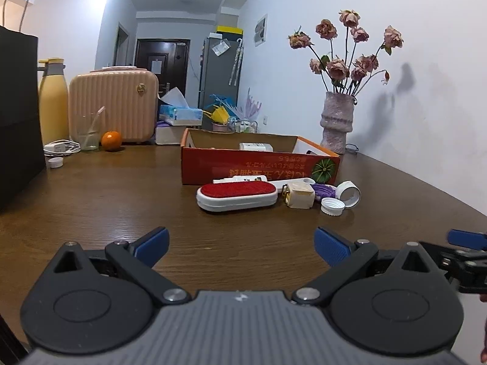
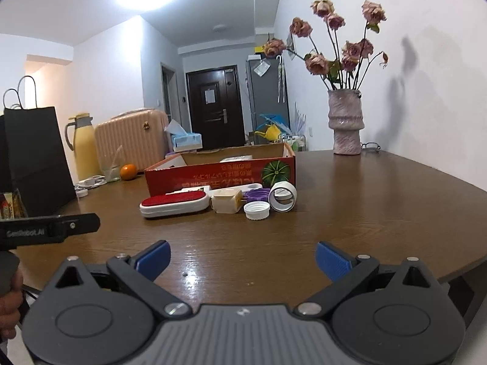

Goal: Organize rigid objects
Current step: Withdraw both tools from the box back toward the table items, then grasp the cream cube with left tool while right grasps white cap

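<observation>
A: I am holding the left gripper [image 1: 242, 248] and right gripper [image 2: 242, 260] spread, empty, above the table [image 2: 380, 213] near edge; bare wood is lying ahead.

B: I am counting beside the orange box [image 2: 219, 175] front wall: one lint brush [image 2: 175, 202], one plug [image 2: 225, 202], one white cap [image 2: 257, 210], one tape ring [image 2: 283, 196].
</observation>
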{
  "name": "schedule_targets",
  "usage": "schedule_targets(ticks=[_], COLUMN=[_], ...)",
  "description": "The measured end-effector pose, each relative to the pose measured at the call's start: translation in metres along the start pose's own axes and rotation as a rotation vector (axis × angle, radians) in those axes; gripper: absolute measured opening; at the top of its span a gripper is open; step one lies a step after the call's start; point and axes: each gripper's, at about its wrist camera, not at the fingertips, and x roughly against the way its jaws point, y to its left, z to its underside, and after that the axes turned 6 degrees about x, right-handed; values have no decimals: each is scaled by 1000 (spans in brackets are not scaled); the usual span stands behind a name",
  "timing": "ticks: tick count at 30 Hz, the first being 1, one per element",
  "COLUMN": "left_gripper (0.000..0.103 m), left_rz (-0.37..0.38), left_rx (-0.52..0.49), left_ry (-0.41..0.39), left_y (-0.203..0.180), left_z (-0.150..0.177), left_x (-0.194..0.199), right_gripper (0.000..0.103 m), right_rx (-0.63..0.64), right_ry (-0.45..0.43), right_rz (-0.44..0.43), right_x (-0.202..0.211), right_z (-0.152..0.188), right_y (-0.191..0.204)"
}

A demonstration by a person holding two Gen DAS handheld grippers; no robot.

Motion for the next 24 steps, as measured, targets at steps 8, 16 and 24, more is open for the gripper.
schedule_targets(ticks=[8, 16, 24], left_gripper=[103, 103, 79], left_rz=[38, 72, 303], left_rx=[-20, -48, -326], left_ry=[107, 134, 271], left_y=[-20, -32, -63], left_z=[-5, -39, -71], left_x=[-57, -121, -212], right_gripper=[79, 71, 38], right_rx=[-13, 80, 49], right_ry=[97, 226, 277], right_rz=[5, -109, -121], right_x=[-58, -143, -204], right_z=[-15, -46, -59], right_y=[-19, -31, -45])
